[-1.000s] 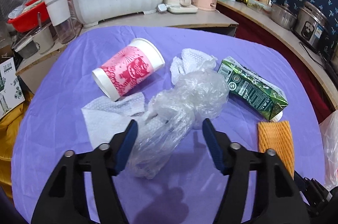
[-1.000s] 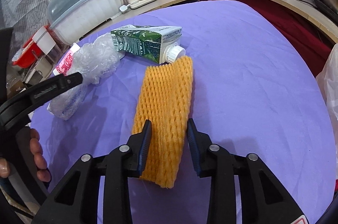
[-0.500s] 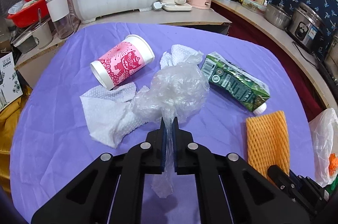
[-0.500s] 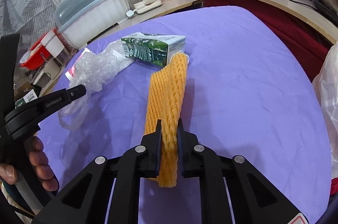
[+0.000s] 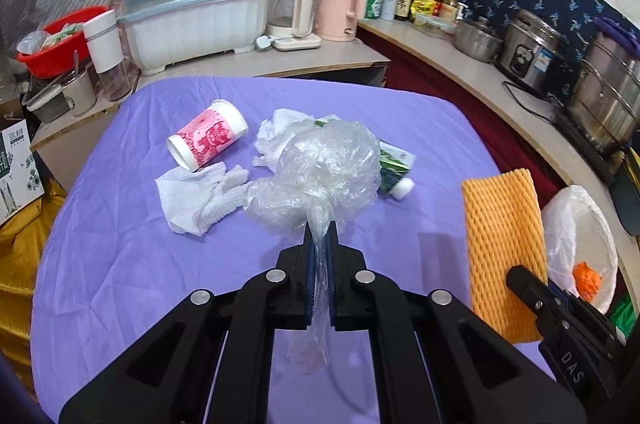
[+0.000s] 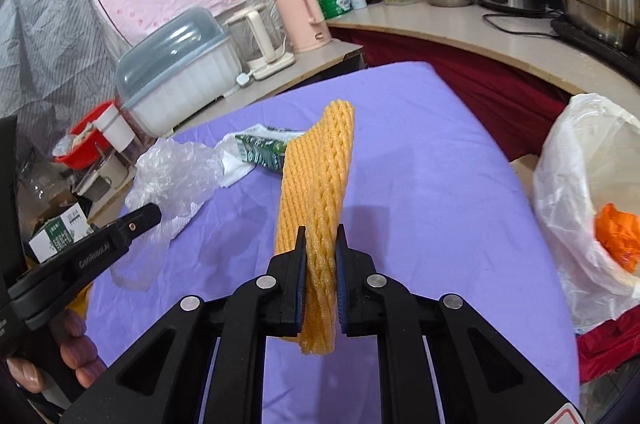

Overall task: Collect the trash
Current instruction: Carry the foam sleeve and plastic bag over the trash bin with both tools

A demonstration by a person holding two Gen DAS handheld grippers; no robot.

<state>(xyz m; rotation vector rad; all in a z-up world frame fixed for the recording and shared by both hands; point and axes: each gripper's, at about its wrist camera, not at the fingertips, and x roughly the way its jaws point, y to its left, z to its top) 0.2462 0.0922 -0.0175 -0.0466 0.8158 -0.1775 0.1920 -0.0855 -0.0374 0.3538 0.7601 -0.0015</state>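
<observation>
- Your left gripper (image 5: pixel 319 236) has its fingers clamped on the twisted neck of the clear plastic bag (image 5: pixel 320 176); the bag's crumpled bulk balloons past the fingertips, clear of the purple surface (image 5: pixel 120 256), and a thin tail hangs below them.
- Your right gripper (image 6: pixel 321 236) has its fingers closed on the orange foam fruit net (image 6: pixel 318 184), which stands up from the grip, raised off the surface; the jaws have just been closing onto it.
- Both grippers point forward and down, side by side, the right one's net showing at the right edge of the left view.
- Your hand (image 6: pixel 76 352) wraps the left gripper's handle at the lower left of the right view.
- Just beyond the bag lie a crumpled white paper towel (image 5: pixel 200 196) and, behind it, a pink-printed paper cup (image 5: pixel 208 138) on its side, its mouth toward you.
- A second paper towel (image 5: pixel 280 132) and a green drink carton (image 5: pixel 394 168) sit partly hidden behind the bag.
- Off the surface's right edge, a white plastic trash bag (image 6: pixel 580 184) stands open with something orange (image 6: pixel 618 236) inside.
- Farther back, a covered dish rack (image 5: pixel 192 16), a glass kettle (image 5: pixel 290 12) and a pink kettle (image 5: pixel 340 4) line the counter; a rice cooker (image 5: pixel 528 52) and steel pots stand along the right.
</observation>
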